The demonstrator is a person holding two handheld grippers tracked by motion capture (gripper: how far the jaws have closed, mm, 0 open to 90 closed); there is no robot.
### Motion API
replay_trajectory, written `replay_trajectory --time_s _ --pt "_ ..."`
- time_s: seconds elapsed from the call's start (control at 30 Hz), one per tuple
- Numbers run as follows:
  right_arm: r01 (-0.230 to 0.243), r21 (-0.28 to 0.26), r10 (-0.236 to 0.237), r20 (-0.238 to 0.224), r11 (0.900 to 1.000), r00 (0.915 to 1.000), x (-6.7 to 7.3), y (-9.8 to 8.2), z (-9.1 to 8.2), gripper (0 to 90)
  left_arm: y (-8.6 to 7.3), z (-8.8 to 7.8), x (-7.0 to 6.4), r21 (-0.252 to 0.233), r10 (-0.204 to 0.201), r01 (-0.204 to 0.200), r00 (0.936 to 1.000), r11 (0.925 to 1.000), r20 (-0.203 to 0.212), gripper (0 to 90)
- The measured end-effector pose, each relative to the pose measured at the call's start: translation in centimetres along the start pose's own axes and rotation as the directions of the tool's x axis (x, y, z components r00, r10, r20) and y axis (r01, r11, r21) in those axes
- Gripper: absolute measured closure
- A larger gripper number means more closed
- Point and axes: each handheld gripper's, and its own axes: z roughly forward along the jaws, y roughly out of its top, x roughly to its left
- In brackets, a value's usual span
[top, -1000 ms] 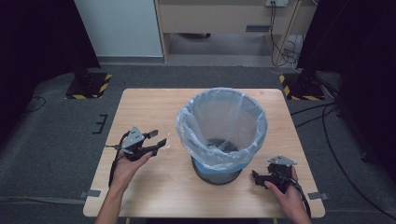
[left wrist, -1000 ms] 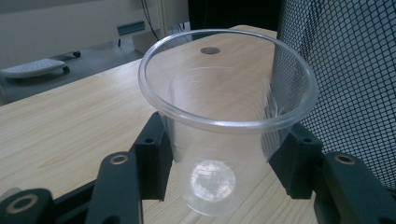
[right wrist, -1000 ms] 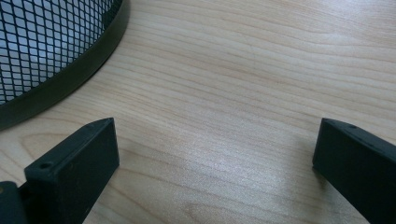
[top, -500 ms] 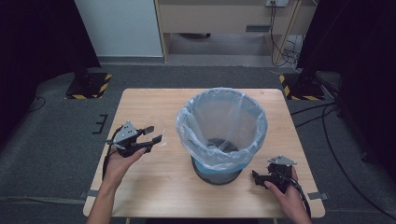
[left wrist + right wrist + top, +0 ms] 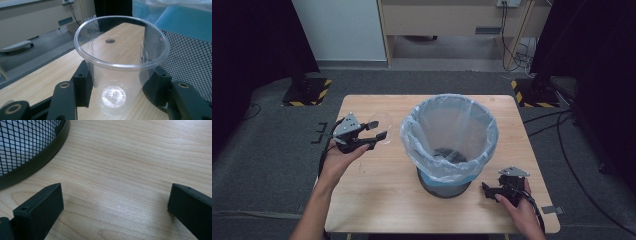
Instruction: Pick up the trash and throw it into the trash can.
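Left gripper (image 5: 374, 136) first: its jaws are spread wide and clamped on a clear plastic cup (image 5: 120, 72), one jaw pressed against each side of the cup's wall below the rim. In the left gripper view the cup stands upright between them, mouth up. From the high view, the cup (image 5: 381, 125) is held over the left half of the wooden table (image 5: 377, 200), just beside the bin.

Over to the right gripper (image 5: 490, 189): jaws well apart, nothing between them but bare tabletop, as the right gripper view shows.

In the middle of the table stands a black mesh waste bin (image 5: 447, 145), lined with a pale blue plastic bag (image 5: 439, 175) folded over its rim. Its mesh wall (image 5: 190, 62) rises close beside the cup, and its black base ring (image 5: 37, 162) curves just ahead of the right jaws.

The left hand (image 5: 338, 159) is raised, forearm reaching in from the bottom edge. The right hand (image 5: 518, 206) sits low near the table's front right corner.
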Motion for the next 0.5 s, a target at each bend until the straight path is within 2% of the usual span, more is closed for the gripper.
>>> replay_trajectory --time_s 0.23,0.3,0.43,0.5 --pt "-0.001 0.0 0.001 0.001 1.0 1.0 0.0 0.0 0.0 0.2 1.3 -0.9 0.3 0.009 0.013 -0.013 0.9999 0.9999 -0.006 45.7" --pt "-0.001 0.0 0.001 0.001 1.0 1.0 0.0 0.0 0.0 0.2 1.8 -1.3 0.1 0.019 0.02 -0.02 0.9996 0.9996 -0.018 45.5" --pt "-0.001 0.0 0.001 0.001 1.0 1.0 0.0 0.0 0.0 0.3 3.5 -2.2 -0.7 0.022 0.046 -0.046 0.9989 0.9987 -0.001 45.6" --pt "-0.001 0.0 0.001 0.001 1.0 1.0 0.0 0.0 0.0 0.3 3.8 -2.3 -0.8 0.027 0.053 -0.053 0.9986 0.9982 -0.001 45.5"
